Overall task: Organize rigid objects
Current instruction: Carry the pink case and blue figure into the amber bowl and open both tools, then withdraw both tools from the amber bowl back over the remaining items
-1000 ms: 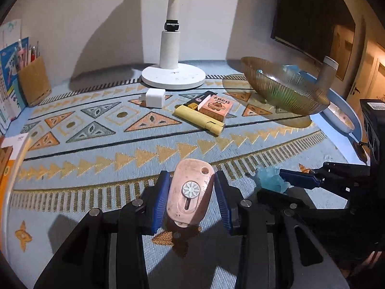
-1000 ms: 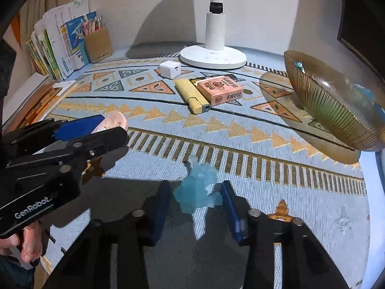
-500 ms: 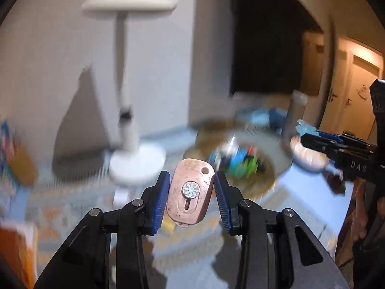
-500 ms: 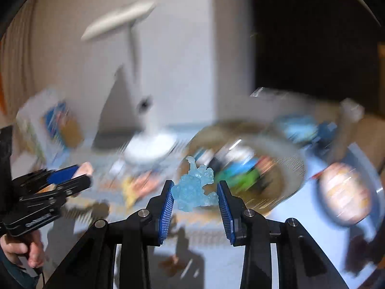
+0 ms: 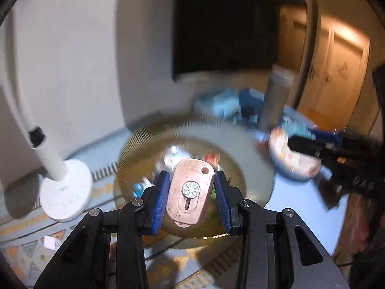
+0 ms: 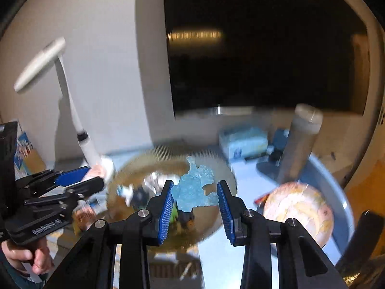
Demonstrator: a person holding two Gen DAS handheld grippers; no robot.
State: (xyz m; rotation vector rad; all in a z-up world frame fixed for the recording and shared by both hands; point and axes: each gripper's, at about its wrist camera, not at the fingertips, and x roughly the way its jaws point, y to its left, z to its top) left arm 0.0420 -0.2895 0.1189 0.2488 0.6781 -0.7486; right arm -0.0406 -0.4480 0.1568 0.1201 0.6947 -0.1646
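Since a second ago we have lifted both pieces off the patterned mat (image 5: 31, 252) and carried them up over the amber ribbed bowl (image 5: 149, 149), which now fills the middle of both views instead of sitting off to the right. Going left to right in the left wrist view, the white lamp base (image 5: 66, 192) stands on the mat beside the bowl, then our left gripper (image 5: 191, 190) has its blue pads pressed against both sides of the pink key-fob-like piece (image 5: 190, 191), holding it upright above the bowl's hollow. Small coloured things lie inside the bowl, too blurred for us to name. Further right stand a grey cylinder (image 5: 276, 98) and a pale round dish (image 5: 293, 161). In the right wrist view our right gripper (image 6: 196, 197) is closed to a narrow gap around the translucent blue figure (image 6: 195, 187), which seems pinched between the pads, though motion blur makes the contact on the right side hard to judge; it hangs over the bowl's far half
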